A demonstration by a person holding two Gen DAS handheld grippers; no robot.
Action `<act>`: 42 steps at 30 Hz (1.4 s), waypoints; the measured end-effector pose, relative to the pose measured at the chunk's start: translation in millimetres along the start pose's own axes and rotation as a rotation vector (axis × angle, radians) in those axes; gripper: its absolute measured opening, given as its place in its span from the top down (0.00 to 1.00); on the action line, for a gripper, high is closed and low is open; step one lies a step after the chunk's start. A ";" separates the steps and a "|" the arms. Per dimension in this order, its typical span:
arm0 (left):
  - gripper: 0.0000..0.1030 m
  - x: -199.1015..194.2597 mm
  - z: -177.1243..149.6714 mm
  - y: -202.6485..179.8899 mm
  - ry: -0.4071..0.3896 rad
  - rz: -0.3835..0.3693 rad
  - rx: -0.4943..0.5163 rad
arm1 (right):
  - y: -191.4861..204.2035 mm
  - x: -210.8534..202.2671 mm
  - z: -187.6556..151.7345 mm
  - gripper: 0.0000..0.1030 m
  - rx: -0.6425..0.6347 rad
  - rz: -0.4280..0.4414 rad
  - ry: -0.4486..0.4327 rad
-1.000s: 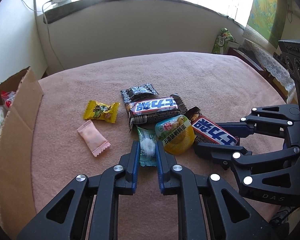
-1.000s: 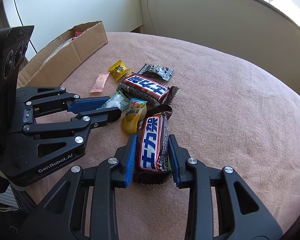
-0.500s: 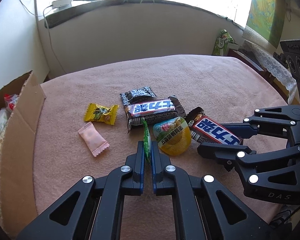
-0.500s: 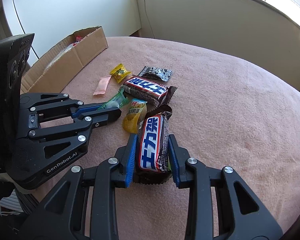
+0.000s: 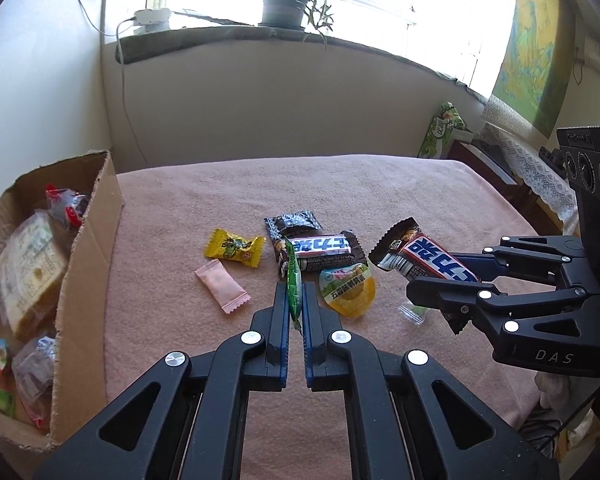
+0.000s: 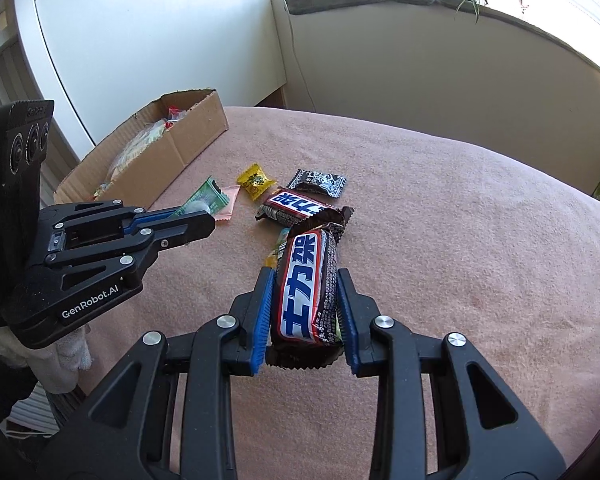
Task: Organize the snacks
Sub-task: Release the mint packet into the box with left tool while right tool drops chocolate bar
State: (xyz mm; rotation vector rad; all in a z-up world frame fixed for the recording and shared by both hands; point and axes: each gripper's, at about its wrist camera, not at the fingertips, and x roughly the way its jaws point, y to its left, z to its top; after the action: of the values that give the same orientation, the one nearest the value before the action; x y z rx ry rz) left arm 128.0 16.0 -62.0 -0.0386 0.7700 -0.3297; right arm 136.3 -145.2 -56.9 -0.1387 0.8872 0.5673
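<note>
Both grippers were loaded so 2 snacks could go at once, I'd guess. The left gripper (image 5: 296,312) pinched a green candy (image 5: 294,292) edge-on, lifted right of the cardboard box (image 5: 88,248). The right gripper (image 6: 305,312) squeezed a Snickers bar (image 6: 306,288) farther right of that box, off the pink cloth (image 6: 460,240).

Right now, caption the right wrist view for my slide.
Right gripper clamps a Snickers bar above the table.

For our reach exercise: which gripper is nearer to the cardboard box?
Left. The left gripper, holding a green sachet, sits just off the box. The right gripper, holding a chocolate bar, is farther out over the cloth.
</note>
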 end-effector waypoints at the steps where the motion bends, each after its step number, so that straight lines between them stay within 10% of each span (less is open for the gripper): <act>1: 0.96 -5.0 0.6 2.9 -0.010 0.000 -0.003 | 3.0 -1.6 3.0 0.70 -0.003 0.005 -0.005; 42: 0.96 -89.2 -25.7 188.0 -0.139 0.237 -0.242 | 181.1 80.9 109.0 0.70 -0.189 0.214 -0.015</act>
State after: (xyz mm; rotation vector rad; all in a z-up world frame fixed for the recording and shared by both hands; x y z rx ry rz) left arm 102.9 223.7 -49.1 -0.1947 0.6648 -0.0068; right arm 157.4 78.4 -29.0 -0.2122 0.8386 0.8514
